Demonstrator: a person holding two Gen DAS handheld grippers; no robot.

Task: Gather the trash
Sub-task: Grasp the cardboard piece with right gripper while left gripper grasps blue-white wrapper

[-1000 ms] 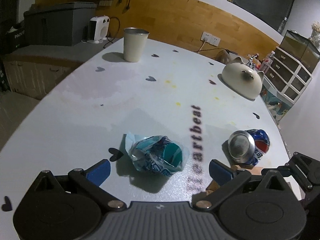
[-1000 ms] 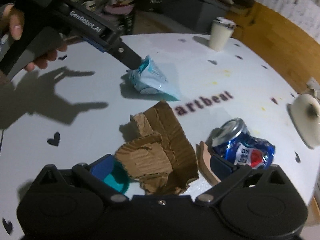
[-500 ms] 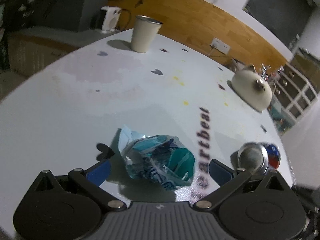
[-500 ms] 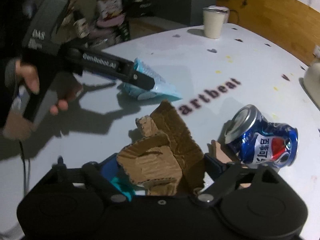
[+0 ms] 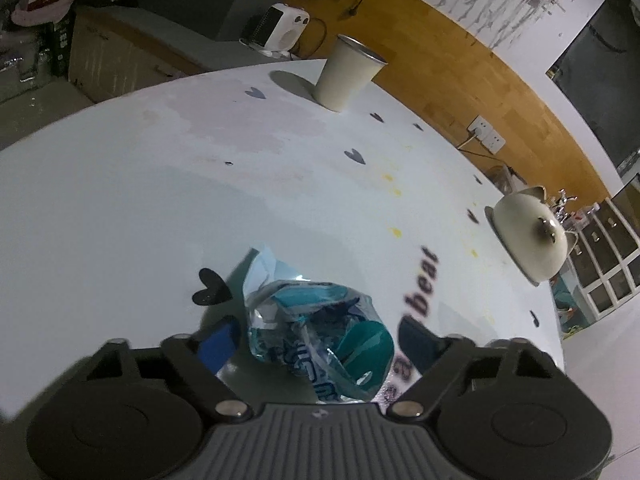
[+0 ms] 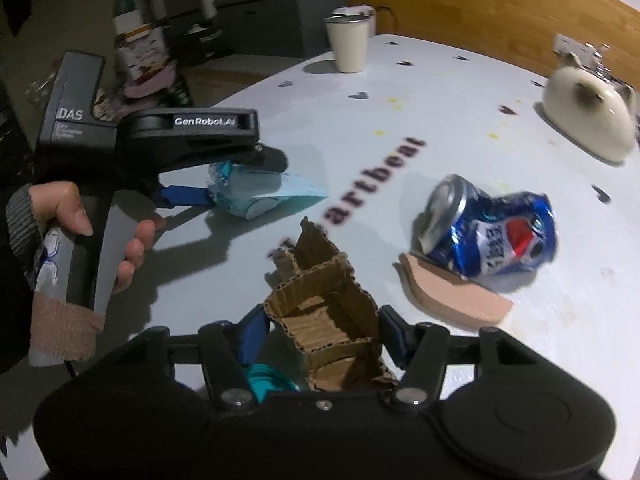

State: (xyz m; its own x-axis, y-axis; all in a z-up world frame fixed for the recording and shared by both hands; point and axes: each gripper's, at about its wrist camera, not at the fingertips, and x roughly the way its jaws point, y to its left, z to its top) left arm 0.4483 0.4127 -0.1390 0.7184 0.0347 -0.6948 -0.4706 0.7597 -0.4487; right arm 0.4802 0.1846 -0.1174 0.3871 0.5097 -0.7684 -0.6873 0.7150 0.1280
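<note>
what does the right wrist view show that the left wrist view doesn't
Only the right wrist view: the crushed blue can, the tan flat scrap under it, torn cardboard between the right hand-held gripper fingers, whose jaws have just been closing, and the person's hand. Only the left wrist view: a white heater beyond the table. Both: the crumpled plastic wrapper, cream cup, cat-shaped white object.

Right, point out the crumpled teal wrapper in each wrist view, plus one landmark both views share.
Left wrist view: crumpled teal wrapper at bottom centre, between the left gripper's fingers.
Right wrist view: the wrapper is left of centre, in the left gripper across the table.
Shared landmark: the cream cup at the table's far edge.
</note>
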